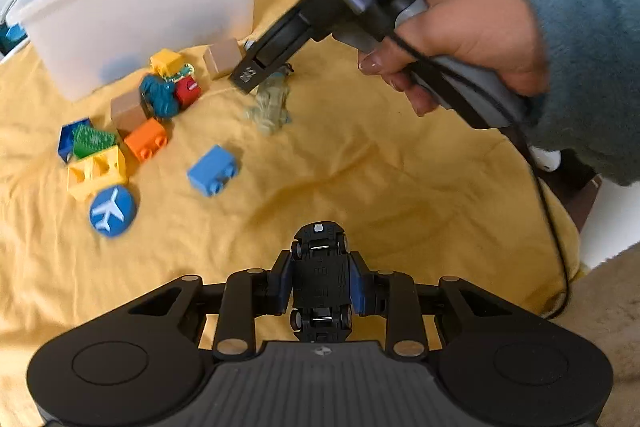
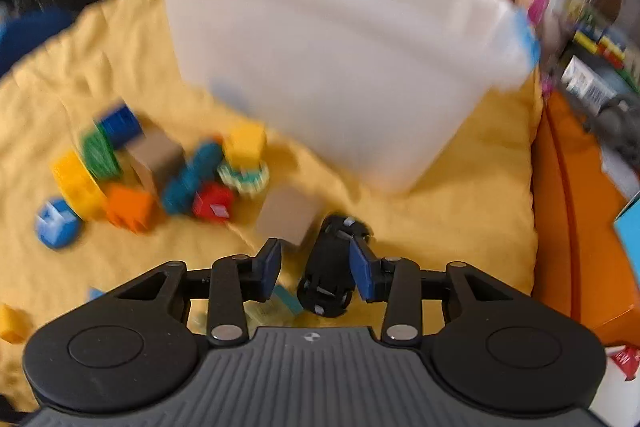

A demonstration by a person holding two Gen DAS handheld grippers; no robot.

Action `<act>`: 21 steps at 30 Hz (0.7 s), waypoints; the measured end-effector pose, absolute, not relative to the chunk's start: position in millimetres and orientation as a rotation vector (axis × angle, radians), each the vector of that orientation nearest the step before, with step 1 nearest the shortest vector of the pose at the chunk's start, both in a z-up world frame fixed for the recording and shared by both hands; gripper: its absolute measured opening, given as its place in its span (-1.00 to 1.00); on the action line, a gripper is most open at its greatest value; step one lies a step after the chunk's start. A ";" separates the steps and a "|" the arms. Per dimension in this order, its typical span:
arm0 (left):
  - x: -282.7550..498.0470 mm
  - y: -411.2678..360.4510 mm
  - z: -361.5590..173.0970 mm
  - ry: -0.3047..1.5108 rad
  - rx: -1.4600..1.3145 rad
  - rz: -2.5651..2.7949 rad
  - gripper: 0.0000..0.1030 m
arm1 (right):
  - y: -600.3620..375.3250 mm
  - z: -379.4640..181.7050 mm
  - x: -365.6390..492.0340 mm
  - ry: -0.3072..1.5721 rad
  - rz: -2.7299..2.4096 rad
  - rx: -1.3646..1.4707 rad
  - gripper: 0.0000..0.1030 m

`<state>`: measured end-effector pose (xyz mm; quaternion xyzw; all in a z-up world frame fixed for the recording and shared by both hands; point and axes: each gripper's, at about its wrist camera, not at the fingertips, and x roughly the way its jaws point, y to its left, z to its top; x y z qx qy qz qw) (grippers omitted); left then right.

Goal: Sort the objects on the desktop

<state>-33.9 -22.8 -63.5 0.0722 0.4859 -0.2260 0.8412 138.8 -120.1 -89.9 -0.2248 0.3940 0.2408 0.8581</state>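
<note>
1. Right now my left tool [image 1: 320, 291] is closed narrowly on a black toy car [image 1: 320, 267]. The car is belly-up at the lower centre of the left wrist view, with one blue pad on each flank.
2. I judge that the side grip is there to keep the wheels clear and the car steady. The likely next move is a carry to the white bin [image 1: 140, 7] at the upper left.
3. My right tool [image 2: 316, 261] stands partly apart around a second black car [image 2: 332, 267] at the lower centre of its blurred view. The car lies against the pad on the right of the picture, and yellow cloth shows between it and the other pad. That is not a grip.
4. From the left wrist view, my right hand [image 1: 472, 43], in a blue-grey sleeve [image 1: 580, 67], points that tool down beside a grey-green figure [image 1: 269, 107] and a tan cube [image 1: 222, 59].
5. Loose pieces are bunched at the left, just in front of the bin. Among them are a blue block [image 1: 212, 171], an orange block [image 1: 146, 143] and a blue airplane disc [image 1: 113, 211].
6. Everything rests on a wrinkled yellow cloth [image 1: 360, 167] spread over a white desk [image 1: 608, 227]. I expect small pieces to tip easily on those folds.
7. Behind the bin, cluttered packets and boxes fill the upper edge of both views.
</note>
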 end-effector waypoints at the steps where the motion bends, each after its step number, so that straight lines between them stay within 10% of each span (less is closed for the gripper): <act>1: -36.4 -22.1 -63.7 1.025 0.138 -0.485 -0.38 | -122.1 -92.6 136.7 0.809 0.494 -0.493 -0.62; 21: -33.3 -22.4 -66.2 0.997 -0.005 -0.426 -0.17 | -217.0 -89.6 62.7 1.205 0.820 0.068 -0.61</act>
